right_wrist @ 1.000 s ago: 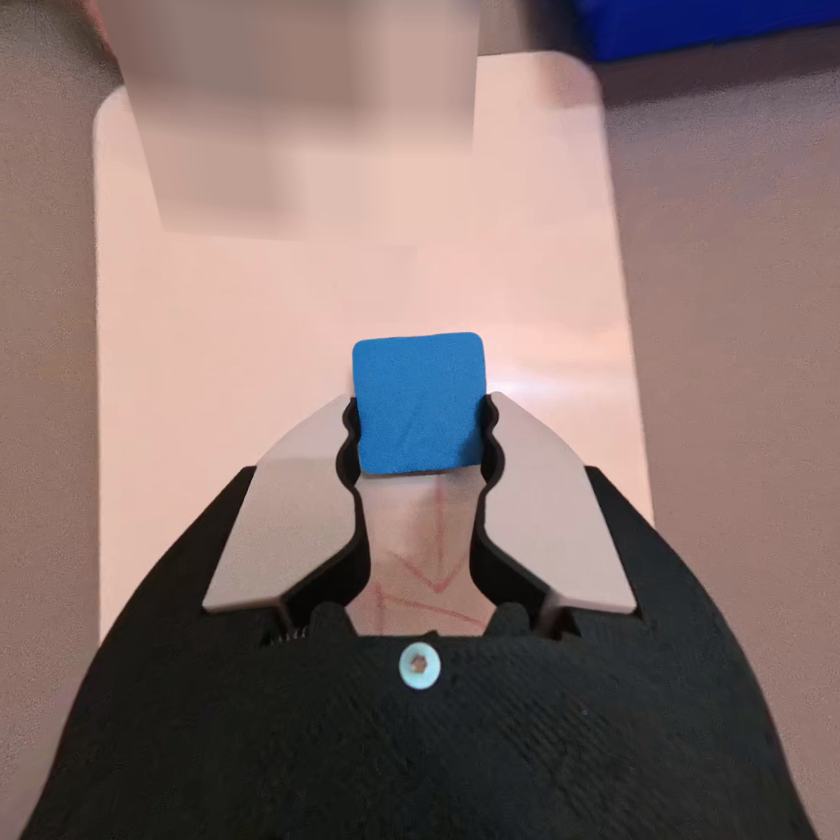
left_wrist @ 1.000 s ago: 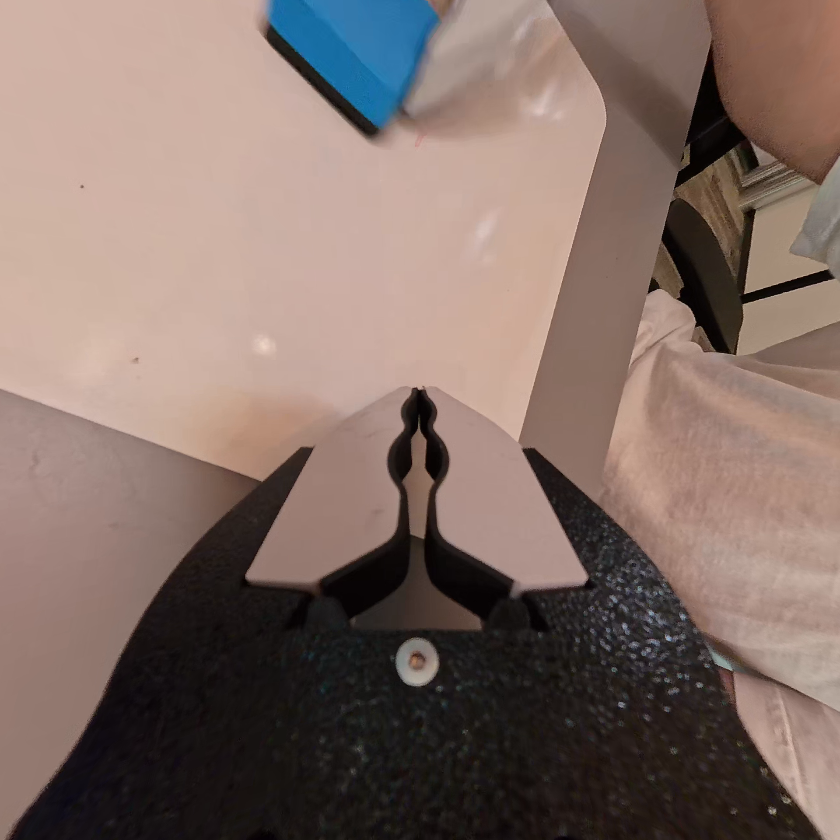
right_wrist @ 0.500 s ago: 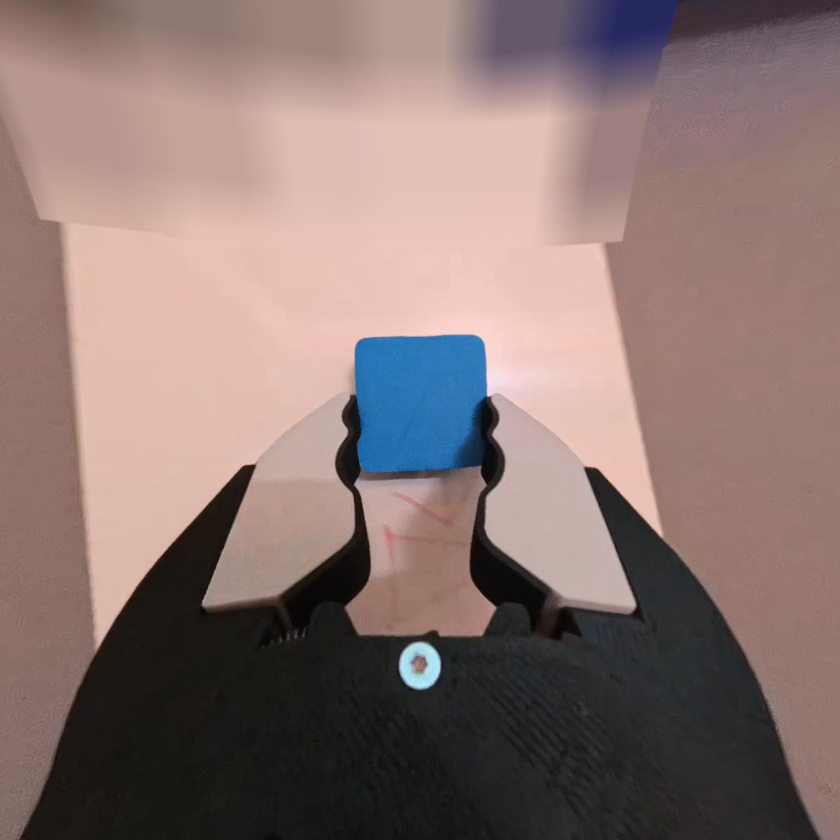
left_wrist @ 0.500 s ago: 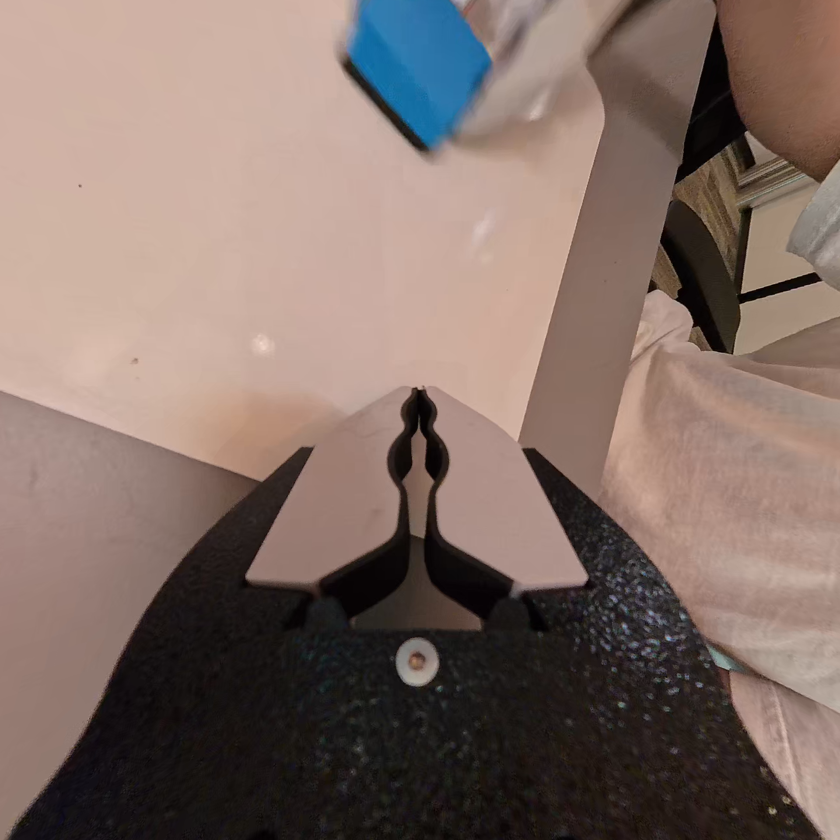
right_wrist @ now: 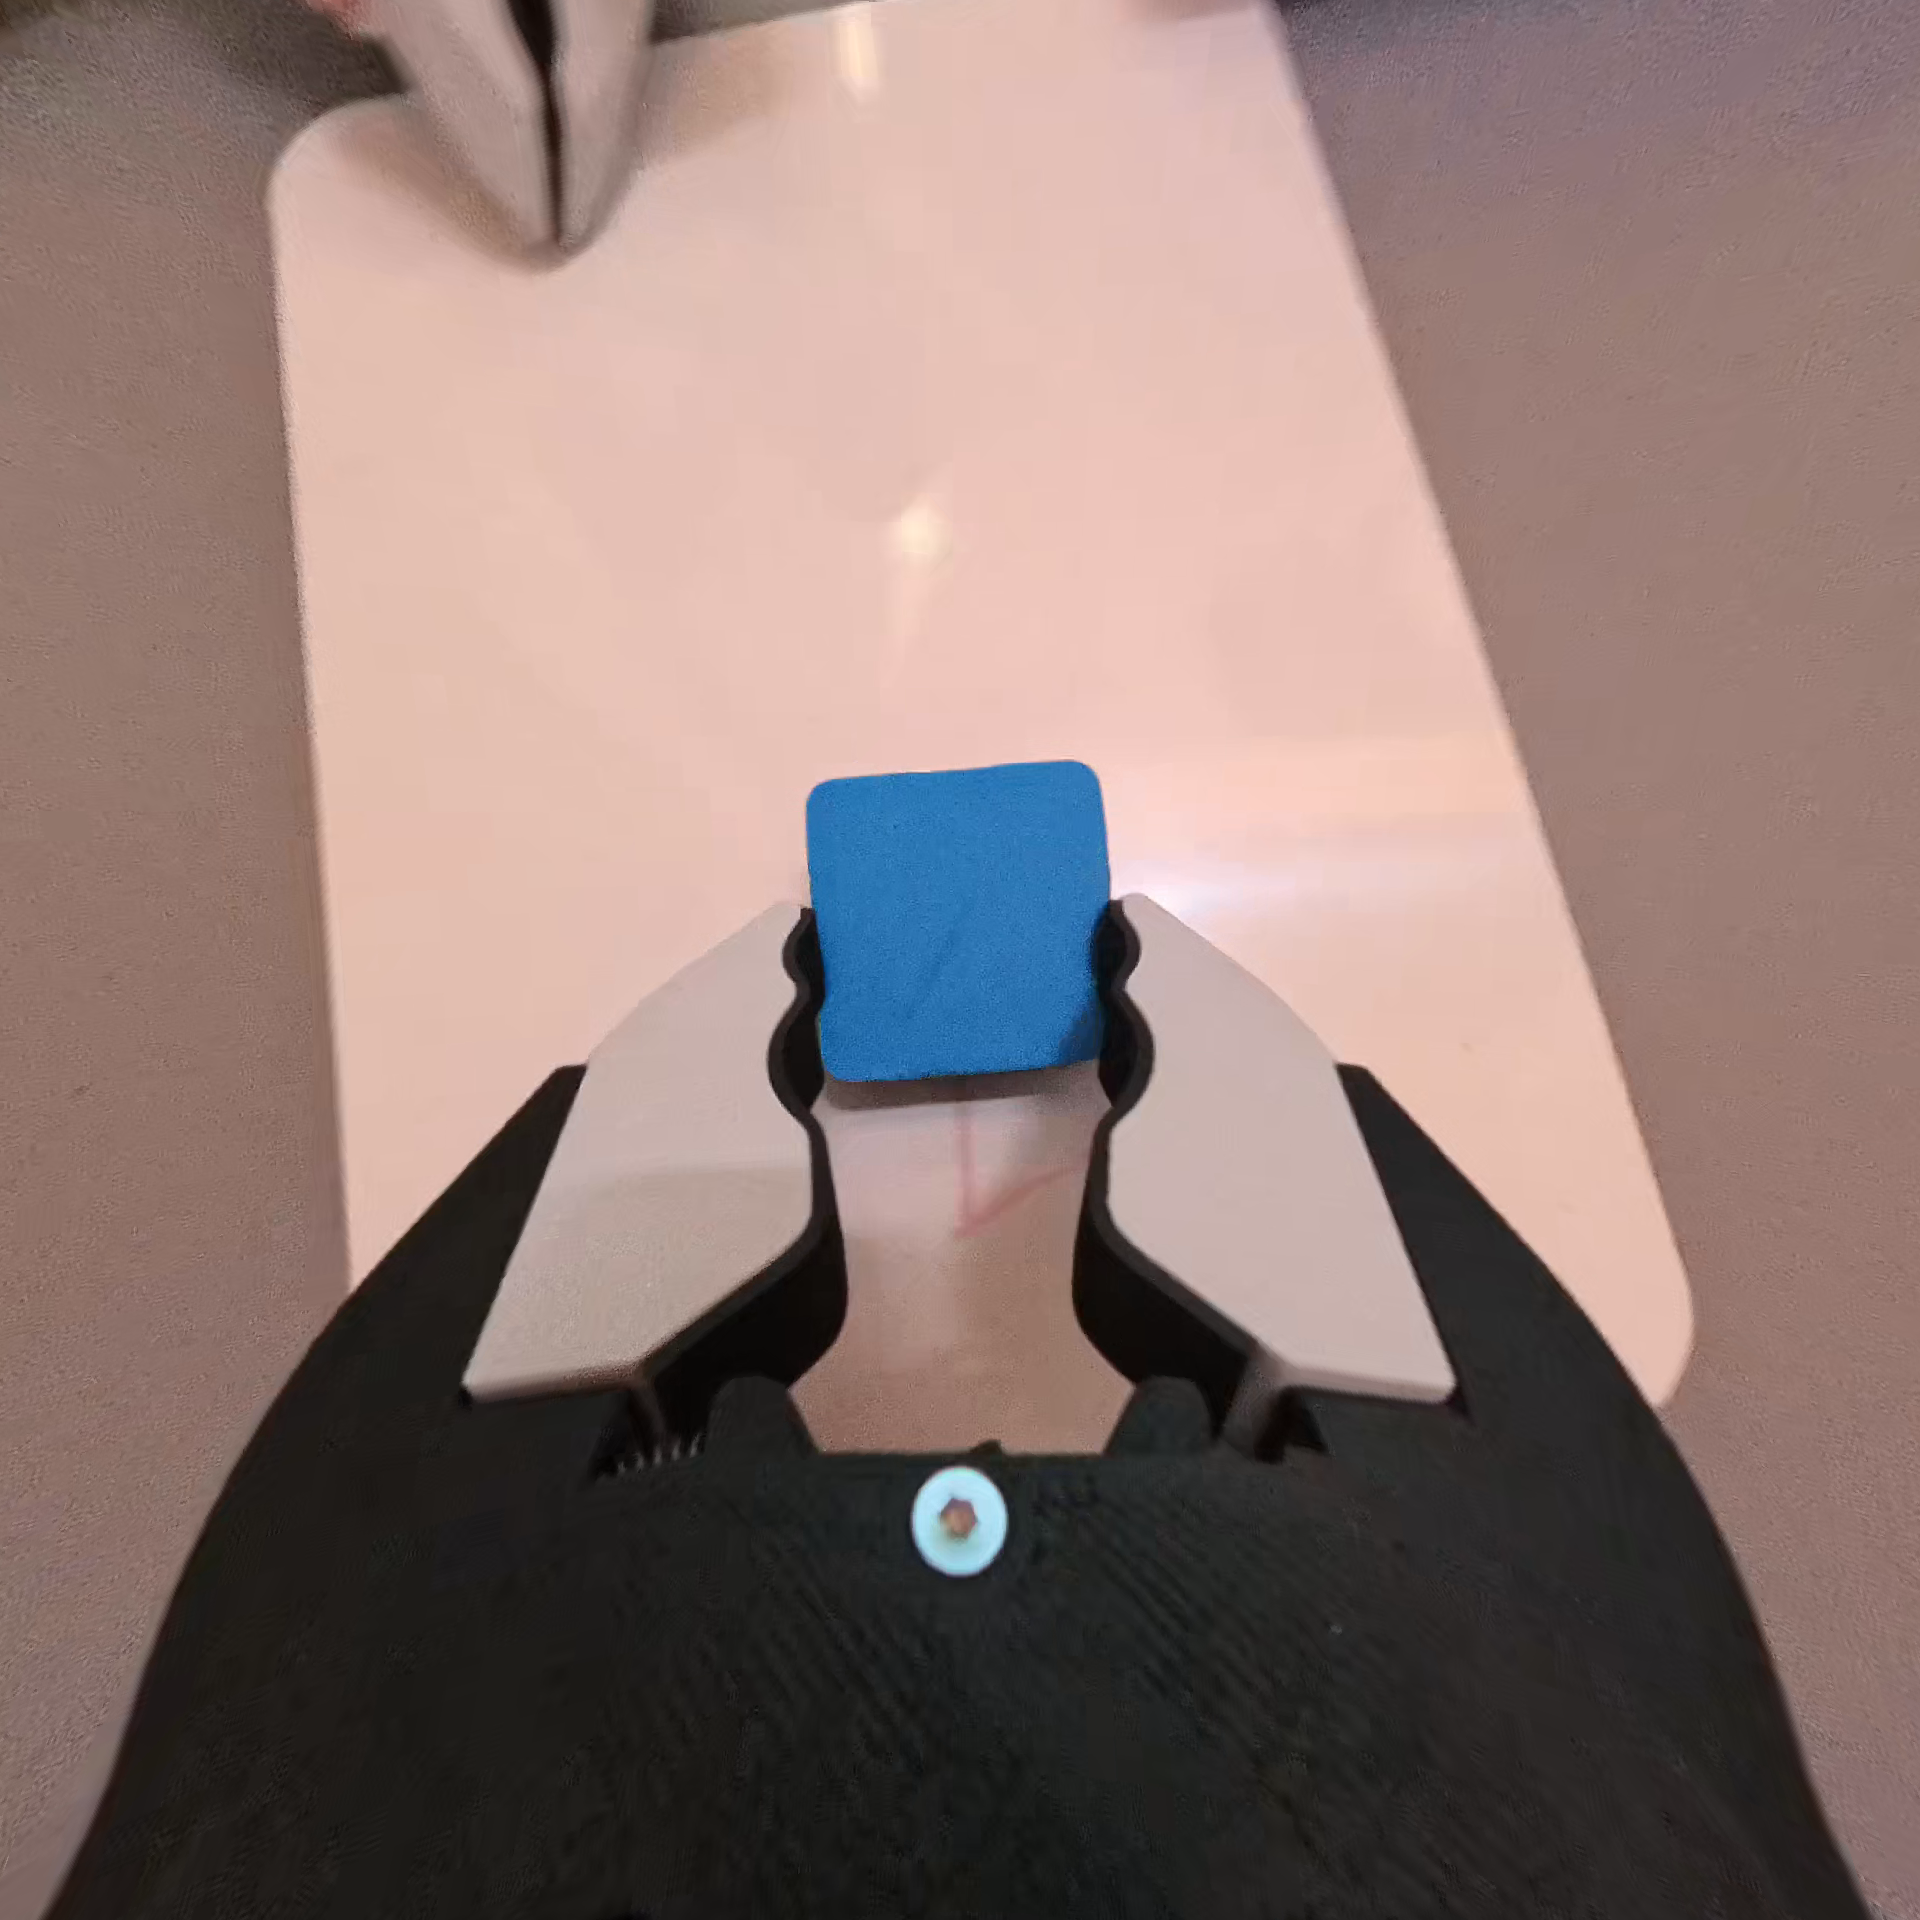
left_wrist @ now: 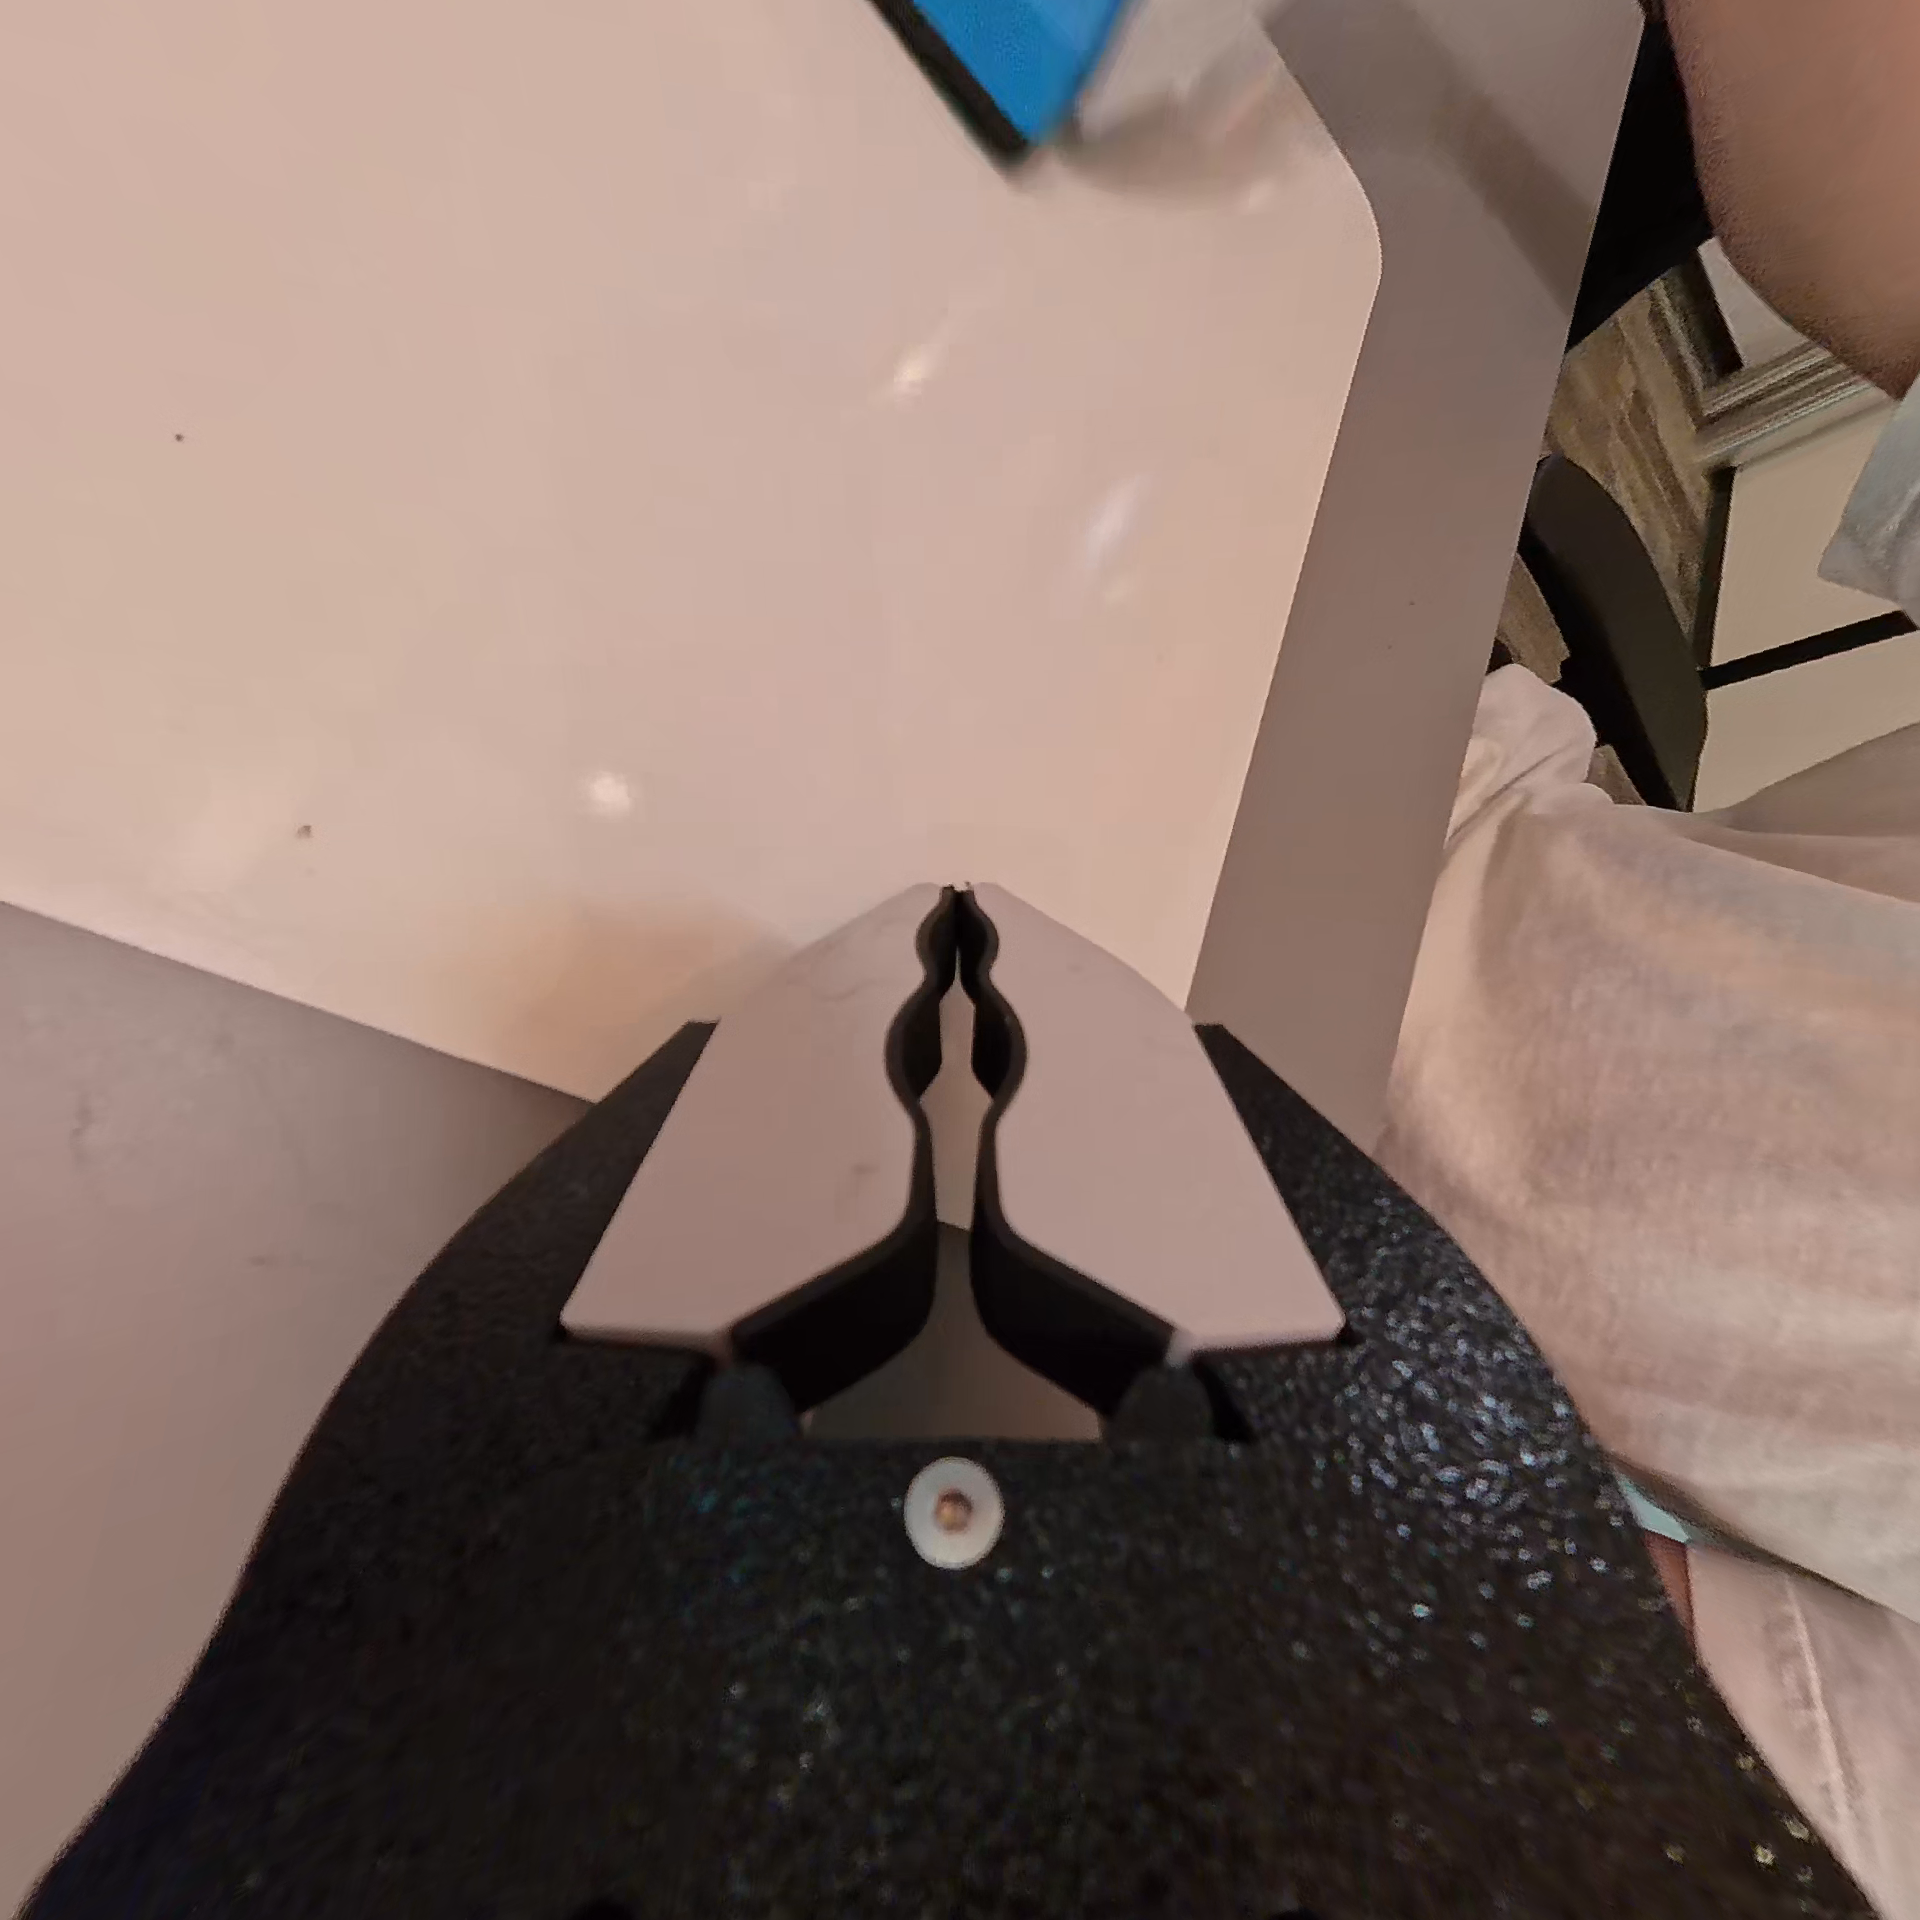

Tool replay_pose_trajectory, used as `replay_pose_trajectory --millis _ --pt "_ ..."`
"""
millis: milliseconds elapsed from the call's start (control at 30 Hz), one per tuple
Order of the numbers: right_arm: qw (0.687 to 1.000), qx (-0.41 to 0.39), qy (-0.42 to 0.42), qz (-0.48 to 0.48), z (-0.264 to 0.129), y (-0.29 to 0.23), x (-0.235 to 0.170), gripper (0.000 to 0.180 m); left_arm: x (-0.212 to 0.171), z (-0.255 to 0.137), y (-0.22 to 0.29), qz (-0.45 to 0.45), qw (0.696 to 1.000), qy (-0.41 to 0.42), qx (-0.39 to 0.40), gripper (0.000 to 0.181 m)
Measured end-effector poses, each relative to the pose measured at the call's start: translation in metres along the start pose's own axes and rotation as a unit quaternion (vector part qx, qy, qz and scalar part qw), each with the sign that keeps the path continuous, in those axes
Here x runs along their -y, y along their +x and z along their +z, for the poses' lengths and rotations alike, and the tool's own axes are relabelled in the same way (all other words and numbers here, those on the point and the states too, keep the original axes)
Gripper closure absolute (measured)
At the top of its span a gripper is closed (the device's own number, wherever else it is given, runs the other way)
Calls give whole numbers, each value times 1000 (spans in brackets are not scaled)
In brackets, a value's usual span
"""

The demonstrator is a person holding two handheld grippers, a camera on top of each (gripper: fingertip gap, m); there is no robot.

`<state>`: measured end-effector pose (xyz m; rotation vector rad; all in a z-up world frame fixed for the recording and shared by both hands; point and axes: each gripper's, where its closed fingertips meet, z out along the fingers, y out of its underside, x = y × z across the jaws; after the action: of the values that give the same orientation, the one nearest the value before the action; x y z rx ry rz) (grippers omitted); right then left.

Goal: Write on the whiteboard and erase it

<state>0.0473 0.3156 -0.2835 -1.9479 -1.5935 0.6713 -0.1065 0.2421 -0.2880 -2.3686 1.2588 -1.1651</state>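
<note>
This looks like an office or meeting room: a small whiteboard [right_wrist: 831, 520] lies flat on a plain grey table [right_wrist: 135, 727], with a black chair [left_wrist: 1621, 644] and a stone-patterned wall [left_wrist: 1621, 416] behind it.

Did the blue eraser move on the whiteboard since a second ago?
Yes. In the left wrist view the blue eraser, shut in the right gripper, slid across the whiteboard toward its rounded corner near the table edge, and up out of frame.

Black textured hand-held gripper [left_wrist: 954, 904], grey fingers [left_wrist: 790, 1122], pale screw [left_wrist: 954, 1509]
</note>
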Motion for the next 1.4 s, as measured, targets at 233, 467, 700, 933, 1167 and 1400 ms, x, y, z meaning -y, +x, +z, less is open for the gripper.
replay_pose_trajectory --millis 233,467,700,933,1167,1400 --pt "997 -46 -1 67 -6 35 -5 128 2 1 0 -2 1000 -2 -3 181" --pt "997 14 -23 -77 37 -36 38 127 2 1 0 -3 1000 -3 -7 181" --pt "995 -81 -4 56 4 50 4 127 3 1 0 0 1000 0 -1 181" --pt "998 -29 -23 -42 -8 -25 -11 127 2 2 0 0 1000 -3 -7 181" --pt "999 -44 -14 7 -36 13 -41 128 3 2 0 0 1000 -1 -5 181" --pt "997 -64 19 41 -42 27 -46 127 3 2 0 0 1000 -2 -5 181"
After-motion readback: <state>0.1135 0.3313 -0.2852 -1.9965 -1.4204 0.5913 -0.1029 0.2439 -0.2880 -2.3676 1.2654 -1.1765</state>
